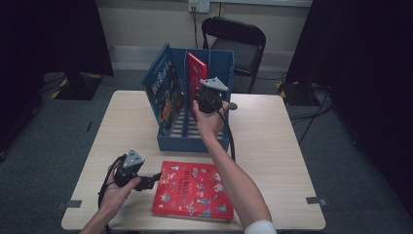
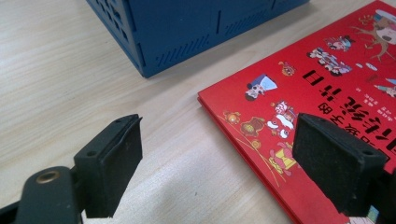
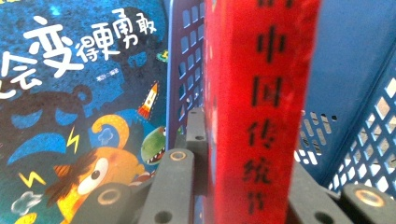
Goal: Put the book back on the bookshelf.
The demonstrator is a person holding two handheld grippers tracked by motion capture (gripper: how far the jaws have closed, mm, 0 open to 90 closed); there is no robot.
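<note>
A blue slotted book rack (image 1: pixel 195 141) stands at the middle of the table. A blue picture book (image 1: pixel 163 87) leans in its left slot. My right gripper (image 1: pixel 209 95) is shut on the spine of a red book (image 1: pixel 196 68) that stands upright in the rack. In the right gripper view the red book (image 3: pixel 261 93) sits between the jaws of the right gripper (image 3: pixel 247 186), with the blue picture book (image 3: pixel 70 93) to its left. A second red book (image 1: pixel 195 192) lies flat near the front edge. My left gripper (image 1: pixel 151 181) is open by this flat red book's (image 2: pixel 327 79) left edge.
The rack's corner (image 2: pixel 187 28) lies just beyond the left gripper (image 2: pixel 219 126). A purple divider (image 3: pixel 187 70) separates the two upright books. Bare wood (image 1: pixel 277 136) spreads right of the rack. A black chair (image 1: pixel 238 41) stands behind the table.
</note>
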